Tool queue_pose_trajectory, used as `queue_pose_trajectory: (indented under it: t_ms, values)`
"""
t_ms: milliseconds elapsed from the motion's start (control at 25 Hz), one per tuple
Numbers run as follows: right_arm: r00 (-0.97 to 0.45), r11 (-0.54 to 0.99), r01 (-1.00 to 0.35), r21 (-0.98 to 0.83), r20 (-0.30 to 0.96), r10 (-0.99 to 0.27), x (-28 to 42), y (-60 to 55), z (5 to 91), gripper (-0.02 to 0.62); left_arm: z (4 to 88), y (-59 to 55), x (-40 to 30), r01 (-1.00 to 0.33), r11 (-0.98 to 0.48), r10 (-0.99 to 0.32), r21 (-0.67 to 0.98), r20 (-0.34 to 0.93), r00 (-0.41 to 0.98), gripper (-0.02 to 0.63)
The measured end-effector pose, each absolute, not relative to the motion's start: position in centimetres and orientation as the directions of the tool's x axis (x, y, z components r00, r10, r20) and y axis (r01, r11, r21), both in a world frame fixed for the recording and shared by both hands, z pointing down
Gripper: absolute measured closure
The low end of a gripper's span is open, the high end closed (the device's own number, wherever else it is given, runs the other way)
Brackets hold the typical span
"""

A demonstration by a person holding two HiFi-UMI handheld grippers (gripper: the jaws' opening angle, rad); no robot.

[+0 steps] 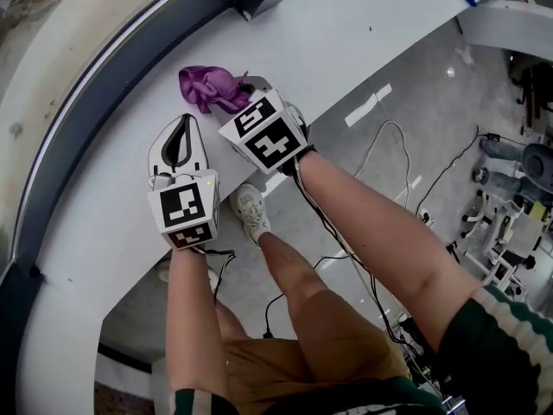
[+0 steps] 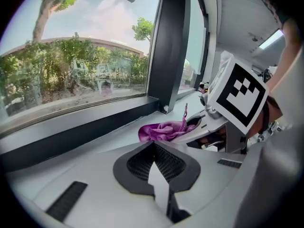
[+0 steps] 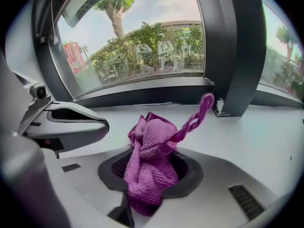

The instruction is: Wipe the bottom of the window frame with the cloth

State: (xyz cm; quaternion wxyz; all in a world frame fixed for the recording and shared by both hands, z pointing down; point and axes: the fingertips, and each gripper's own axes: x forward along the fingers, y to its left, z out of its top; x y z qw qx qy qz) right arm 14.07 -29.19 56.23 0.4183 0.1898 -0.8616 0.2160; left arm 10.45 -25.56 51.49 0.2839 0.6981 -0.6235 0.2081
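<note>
The fingers of the right gripper (image 3: 151, 177) are clamped on a purple cloth (image 3: 151, 158). It bunches up between them, and one thin strip sticks out towards the window. The cloth lies on the white sill (image 1: 104, 206), close to the dark bottom rail of the window frame (image 3: 142, 95) but with a bare strip of sill between them. A dark upright post (image 3: 235, 51) of the frame stands just off to the right of it.

The left gripper (image 2: 154, 161) has its fingers pressed together with nothing in them. It sits low over the sill just beside the right one, pointing the same way. Behind each gripper is its marker cube, then a bare forearm. Below the sill's edge, cables (image 1: 389, 145) trail across the grey floor (image 1: 449, 111).
</note>
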Motion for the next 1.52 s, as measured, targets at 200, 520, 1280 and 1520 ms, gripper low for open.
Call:
queue_pose_trajectory:
  t_ms: [200,520,1280,1520]
  values:
    - [-0.562,0.832,-0.523,-0.186,0.809,-0.172,16.2,-31.3,55.9,0.463,50.8,-27.2,11.9,-0.988,-0.079,-0.757,0.13,0.637,0.145,0.597]
    - [-0.498,0.804,-0.584,-0.114,0.832,-0.243,19.5,-34.7,56.2,0.462,51.0,-28.3,14.2,-0.986,-0.089,-0.756,0.141,0.635,0.159,0.597]
    - [-0.464,0.784,-0.615,-0.08,0.841,-0.279,22.5,-34.1,56.3,0.462,51.3,-27.8,16.7,-0.981,-0.102,-0.751,0.167,0.634,0.186,0.597]
    - [-0.463,0.776,-0.625,-0.088,0.842,-0.278,23.6,-33.0,56.3,0.462,51.6,-26.9,17.8,-0.979,-0.108,-0.745,0.172,0.638,0.194,0.597]
